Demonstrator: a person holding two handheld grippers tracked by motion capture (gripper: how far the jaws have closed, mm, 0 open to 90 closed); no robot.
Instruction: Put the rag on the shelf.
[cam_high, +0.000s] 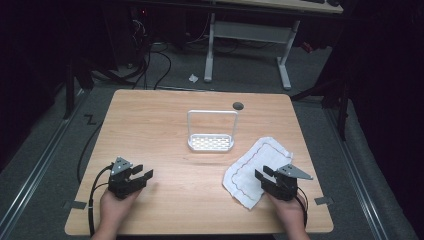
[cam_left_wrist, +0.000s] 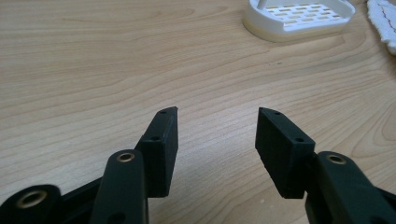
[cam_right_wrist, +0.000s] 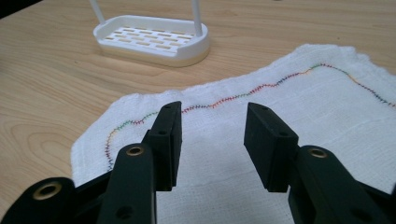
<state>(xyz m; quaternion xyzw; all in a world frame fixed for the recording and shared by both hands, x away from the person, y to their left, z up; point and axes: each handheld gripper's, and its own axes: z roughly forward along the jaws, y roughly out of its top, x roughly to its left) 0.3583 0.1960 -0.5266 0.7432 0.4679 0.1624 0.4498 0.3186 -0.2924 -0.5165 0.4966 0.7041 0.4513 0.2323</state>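
Left hand: comes in from the bottom edge of the high view and holds the left gripper near the table's front left corner.
Left gripper: jaws spread wide with nothing between them; in the left gripper view only bare wood shows in the gap.
Table: light wood top with a small dark round hole at its far edge.
Rack: a white slotted tray with a tall wire loop handle, standing upright near the middle of the table, well ahead of both grippers; in the left gripper view it sits far up and to the right of the jaws.
Cloth: a white towel with a multicoloured stitched line near its border, lying flat on the table's right half, just right of the rack but apart from it.
Cloth and jaws: in the right gripper view the cloth lies directly under and ahead of the jaws, its stitched line running across just past the tips; the pads do not pinch it.
Right gripper: over the cloth's near edge, jaws spread apart and empty.
Right hand: enters from the bottom edge, right of centre.
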